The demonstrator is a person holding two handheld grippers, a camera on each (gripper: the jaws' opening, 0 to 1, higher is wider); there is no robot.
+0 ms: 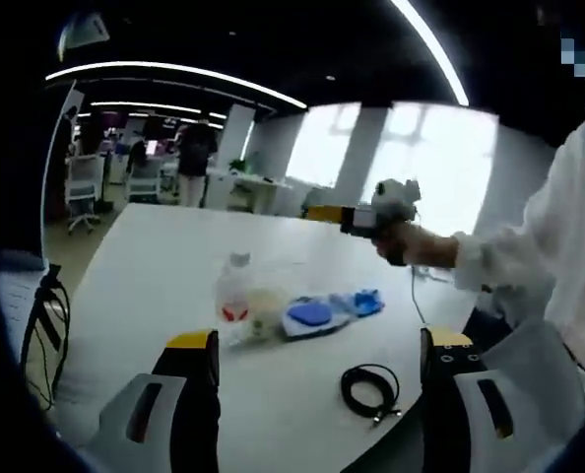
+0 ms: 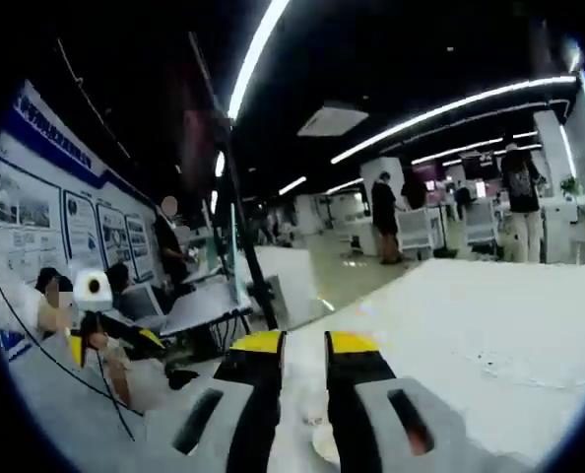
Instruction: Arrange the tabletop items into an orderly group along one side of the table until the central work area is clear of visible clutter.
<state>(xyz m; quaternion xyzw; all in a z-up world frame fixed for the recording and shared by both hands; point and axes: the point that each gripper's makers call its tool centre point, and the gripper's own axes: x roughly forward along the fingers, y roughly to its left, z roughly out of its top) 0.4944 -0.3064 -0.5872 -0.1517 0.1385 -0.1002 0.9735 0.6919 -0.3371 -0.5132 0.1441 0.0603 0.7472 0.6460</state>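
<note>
Left gripper hangs low over the near edge of the white table, its black jaws with yellow tips spread wide apart and nothing between them. Out past them, mid-table, sits the little cluster of clutter: a clear plastic bottle with a white cap and a red mark on its label, too blurred to read. Touching its right side is a pale, crumpled clear bag, then a blue-and-white pouch-like item, and a smaller blue piece just beyond that. Nearer the table edge, apart from the group, lies a coiled black cable. More black cables hang off the table's left side.

Coming in from the right, a person's hand holds the right gripper up above the table, yellow tip pointing left, well clear of the items; white sleeve behind it.

In the right gripper view, the right gripper has its yellow-tipped jaws nearly closed, only a narrow slit left, holding nothing. White table stretches right. Wall posters at left carry writing, too small to read. People stand among the office desks behind.
</note>
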